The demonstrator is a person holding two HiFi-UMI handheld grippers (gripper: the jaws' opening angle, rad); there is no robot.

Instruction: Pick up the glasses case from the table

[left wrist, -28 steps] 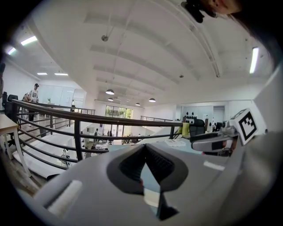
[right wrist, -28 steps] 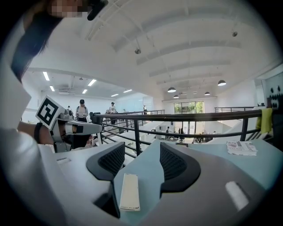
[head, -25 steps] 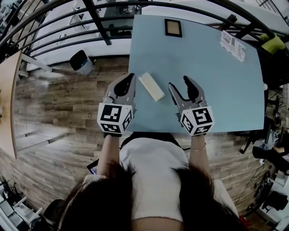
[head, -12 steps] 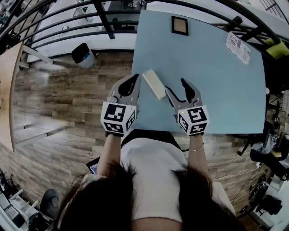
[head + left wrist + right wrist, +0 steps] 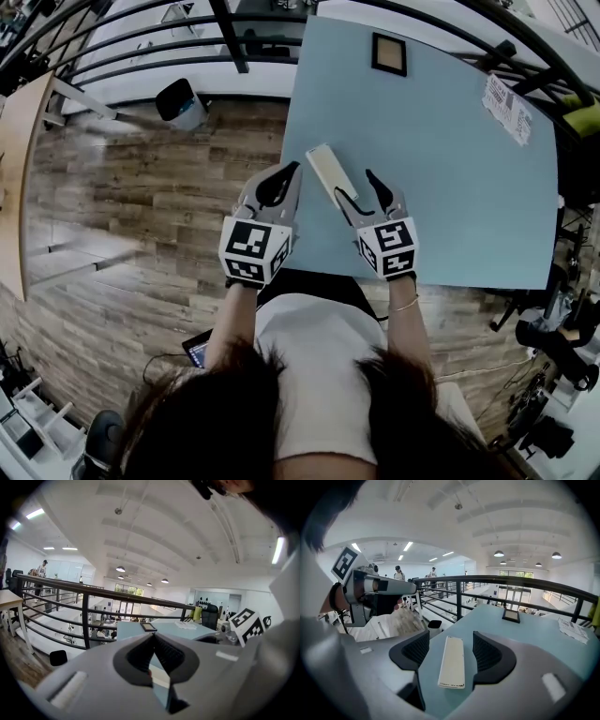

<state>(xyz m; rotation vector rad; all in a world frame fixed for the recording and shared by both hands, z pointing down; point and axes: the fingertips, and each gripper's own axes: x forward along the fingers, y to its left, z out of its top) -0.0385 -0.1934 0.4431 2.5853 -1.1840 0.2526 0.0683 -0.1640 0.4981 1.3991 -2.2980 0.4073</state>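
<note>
Grey left gripper (image 5: 289, 172) hangs over the blue table's (image 5: 450, 178) left edge, jaws together, empty. Just right, the cream glasses case (image 5: 328, 171) lies flat on the table, between the right gripper's (image 5: 353, 185) jaws, which have just been opening and touch neither side.

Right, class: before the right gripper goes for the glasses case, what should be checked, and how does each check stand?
1. Right gripper jaws apart, having just been opening: ok.
2. Glasses case lined up lengthwise with their gap: ok.
3. Pads touching the case: not ok.
4. Left gripper shut, beside the case: ok.
5. Picture frame and paper far off on the table: ok.
6. Jaws low enough to grip: cannot tell.
</note>
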